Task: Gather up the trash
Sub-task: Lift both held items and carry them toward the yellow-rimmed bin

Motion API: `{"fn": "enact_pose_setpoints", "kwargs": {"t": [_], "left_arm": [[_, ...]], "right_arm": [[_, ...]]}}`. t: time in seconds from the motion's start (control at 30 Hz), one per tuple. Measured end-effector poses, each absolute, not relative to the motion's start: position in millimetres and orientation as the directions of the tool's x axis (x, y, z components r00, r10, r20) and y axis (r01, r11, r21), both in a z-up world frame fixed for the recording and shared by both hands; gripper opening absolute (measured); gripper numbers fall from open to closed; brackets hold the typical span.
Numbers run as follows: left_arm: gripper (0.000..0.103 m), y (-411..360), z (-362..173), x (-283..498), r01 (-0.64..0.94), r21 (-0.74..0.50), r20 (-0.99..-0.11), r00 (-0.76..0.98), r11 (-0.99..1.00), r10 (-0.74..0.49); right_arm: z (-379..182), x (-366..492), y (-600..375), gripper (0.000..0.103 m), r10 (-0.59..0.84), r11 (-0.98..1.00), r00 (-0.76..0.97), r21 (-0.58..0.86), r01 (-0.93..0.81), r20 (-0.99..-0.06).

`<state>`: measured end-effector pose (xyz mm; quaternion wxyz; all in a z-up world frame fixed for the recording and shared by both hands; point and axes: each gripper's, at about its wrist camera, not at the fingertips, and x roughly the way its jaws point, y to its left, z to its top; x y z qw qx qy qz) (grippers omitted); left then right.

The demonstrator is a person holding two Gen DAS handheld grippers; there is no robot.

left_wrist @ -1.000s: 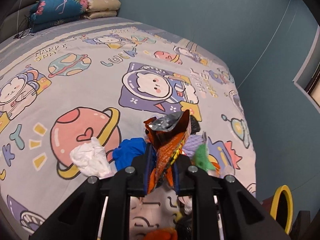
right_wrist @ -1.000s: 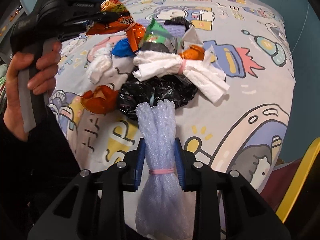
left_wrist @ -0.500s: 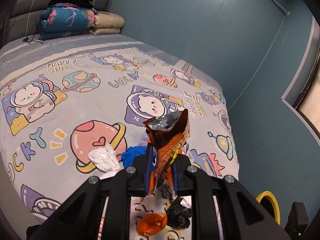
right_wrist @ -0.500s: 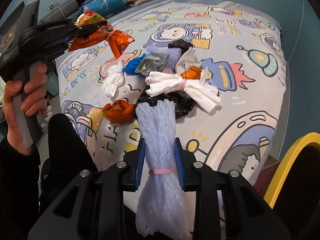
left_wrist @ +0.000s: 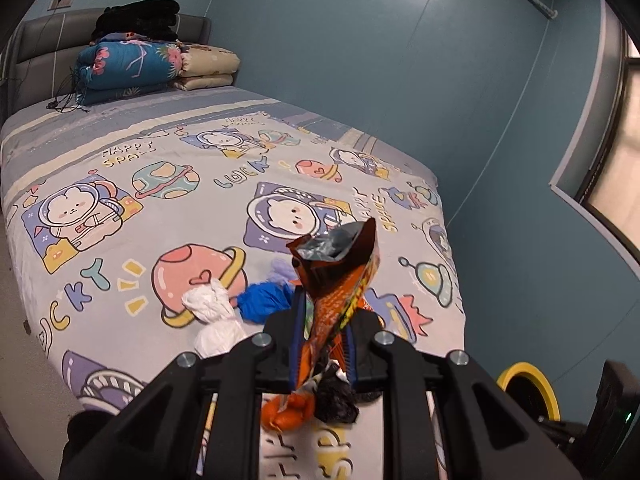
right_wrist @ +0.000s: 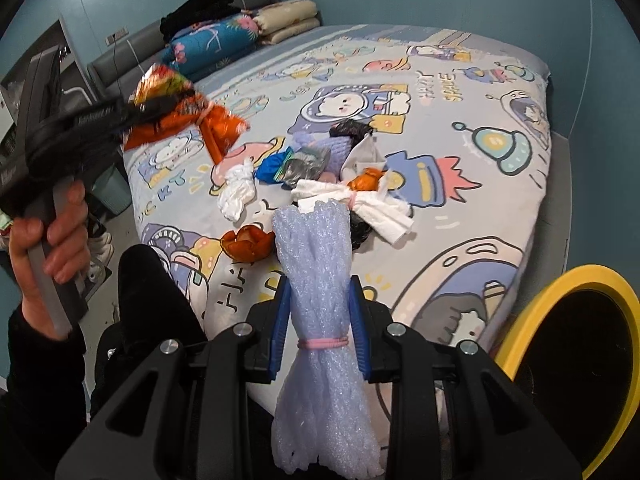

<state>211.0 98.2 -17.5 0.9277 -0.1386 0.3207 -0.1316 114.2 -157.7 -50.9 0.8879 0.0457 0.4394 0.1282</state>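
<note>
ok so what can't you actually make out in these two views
- Bin inside: right view, cut by the frame edge and dark, contents unreadable.
- Wrapper print: left view, crumpled between the left tongs.
- Black bag: right view, mostly behind the foam roll in the right tongs.

Printed on the cartoon bedsheet [left_wrist: 168, 216]: "HAPPY SPA…" near the far stripe, "LUCK" mid-sheet, "HAPPY SPACE" toward the right edge, "CKT" by the pink planet. Wrapper print unreadable.
</note>
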Motion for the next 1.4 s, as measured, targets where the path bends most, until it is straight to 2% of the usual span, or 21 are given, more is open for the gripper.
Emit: {"fn": "enact_pose_setpoints", "kwargs": {"t": [0.27, 0.63, 0.9, 1.4], "left_arm": [[0.015, 65.3, -15.3, 187.4, 0.224, -0.334, -0.568, 0.727, 0.916, -0.385], [0.015, -10.1, 0.2, 160.8, 0.408, -0.302, -0.590, 0.630, 0.862, -0.505], [0.015, -62.9, 1.0, 147.5, 0.514, -0.326, -0.610, 0.527, 0.793, -0.592], [0.015, -149.6, -15.5, 124.7, 0.643, -0.287, -0.677, 0.389, 0.710, -0.625]], "right_arm": [[-28.5, 100.8, -196.8, 0.027, 0.251, 0.967, 0.635, 0.219, -0.131, -0.730], [-3.5, 85.6, -273.3, 0.027, 0.103, 0.980, 0.692, 0.192, 0.053, -0.715], [-4.4, 72.4, -326.2, 0.028, 0.001, 0.963, 0.695, 0.188, 0.193, -0.719], [-18.6, 61.4, -387.2, 0.028, -0.051, 0.909, 0.686, 0.251, 0.333, -0.725]]}}
